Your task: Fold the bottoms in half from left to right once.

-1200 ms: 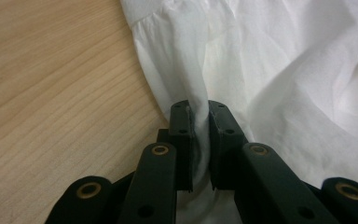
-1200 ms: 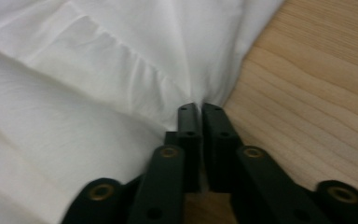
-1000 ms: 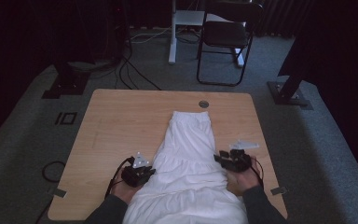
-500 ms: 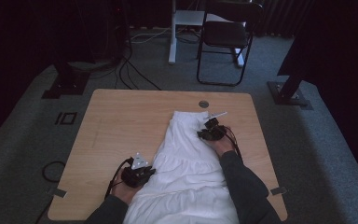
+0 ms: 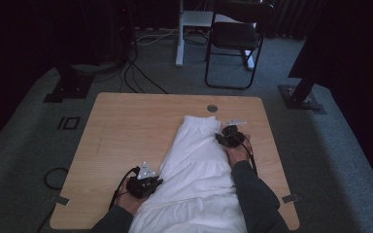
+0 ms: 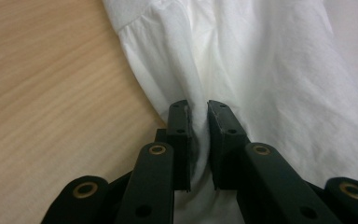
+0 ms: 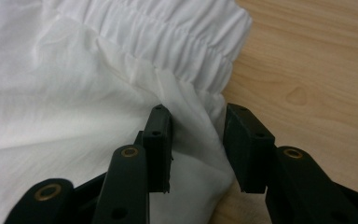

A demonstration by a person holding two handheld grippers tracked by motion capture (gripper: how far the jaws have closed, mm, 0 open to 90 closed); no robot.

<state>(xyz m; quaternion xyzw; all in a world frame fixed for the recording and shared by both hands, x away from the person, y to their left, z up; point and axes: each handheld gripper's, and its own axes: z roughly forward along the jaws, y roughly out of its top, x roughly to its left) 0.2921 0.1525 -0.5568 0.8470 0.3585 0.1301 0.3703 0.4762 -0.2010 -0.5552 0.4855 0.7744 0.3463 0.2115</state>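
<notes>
pinching white skirt [image 5: 196, 170] edge, left tongs [image 6: 198, 123], right tongs [image 7: 196, 140] parted astride waistband fold

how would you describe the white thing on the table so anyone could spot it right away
Start at the light wooden table in the middle of the grey carpet. Lying lengthwise along its right half is a white garment, running from the near edge toward the far one. Its gathered elastic waistband at the far end sets it apart from the black grippers beside it.
</notes>
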